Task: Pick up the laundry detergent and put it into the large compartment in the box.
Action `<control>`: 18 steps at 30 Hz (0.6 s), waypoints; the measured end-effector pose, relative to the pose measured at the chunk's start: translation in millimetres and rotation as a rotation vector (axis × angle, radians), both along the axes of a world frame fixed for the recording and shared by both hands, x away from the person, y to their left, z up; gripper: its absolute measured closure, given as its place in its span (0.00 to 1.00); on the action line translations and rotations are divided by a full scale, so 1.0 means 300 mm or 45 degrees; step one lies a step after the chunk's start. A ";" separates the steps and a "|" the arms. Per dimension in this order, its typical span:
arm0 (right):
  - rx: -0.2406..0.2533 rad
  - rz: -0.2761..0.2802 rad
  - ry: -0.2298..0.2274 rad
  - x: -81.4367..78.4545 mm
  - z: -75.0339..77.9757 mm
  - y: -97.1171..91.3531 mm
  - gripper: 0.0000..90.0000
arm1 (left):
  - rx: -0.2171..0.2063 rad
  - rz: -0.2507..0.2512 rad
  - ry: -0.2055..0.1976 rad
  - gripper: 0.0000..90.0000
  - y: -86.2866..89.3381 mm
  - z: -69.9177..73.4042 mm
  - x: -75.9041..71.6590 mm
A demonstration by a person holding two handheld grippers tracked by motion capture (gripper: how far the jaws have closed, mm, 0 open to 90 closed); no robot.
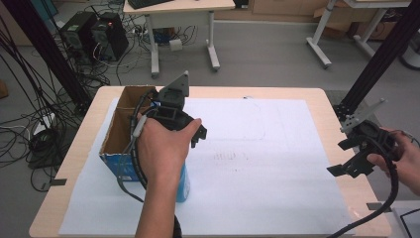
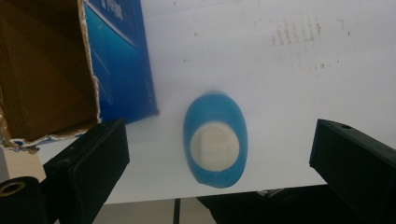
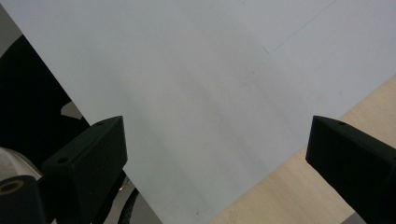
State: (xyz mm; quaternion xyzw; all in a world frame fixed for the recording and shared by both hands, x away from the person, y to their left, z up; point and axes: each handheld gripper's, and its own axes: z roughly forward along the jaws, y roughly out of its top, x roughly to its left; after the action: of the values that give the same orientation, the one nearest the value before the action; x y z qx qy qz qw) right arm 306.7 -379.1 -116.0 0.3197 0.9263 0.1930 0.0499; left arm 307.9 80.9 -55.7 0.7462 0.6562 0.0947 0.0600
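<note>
Left tool [image 2: 215,154] held wide open above the blue bottle [image 2: 215,140], both jaws well clear of it and nothing gripped. Blue bottle standing upright with its white cap up on the white sheet [image 1: 277,163] covering the surface [image 1: 327,106], just beside the open cardboard box [image 1: 119,124]. Right tool [image 1: 354,153] likewise wide open and empty, over the sheet's right edge, well apart from bottle and box.
</note>
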 end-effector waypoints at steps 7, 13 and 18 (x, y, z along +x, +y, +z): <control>-0.008 0.004 0.012 -0.005 0.010 0.003 0.06 | -0.003 0.009 0.004 0.05 0.002 -0.021 -0.016; -0.018 0.000 0.018 -0.013 0.017 0.008 0.06 | -0.003 0.016 0.013 0.05 -0.001 -0.046 -0.020; -0.016 -0.001 0.024 -0.011 0.020 0.007 0.06 | -0.006 0.010 0.023 0.05 -0.001 -0.070 -0.018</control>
State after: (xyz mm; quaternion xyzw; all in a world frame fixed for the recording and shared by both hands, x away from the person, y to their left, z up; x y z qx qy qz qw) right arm 303.5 -377.0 -109.9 0.3215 0.9278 0.1840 0.0434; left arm 302.6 80.8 -76.6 0.7443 0.6599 0.0868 0.0554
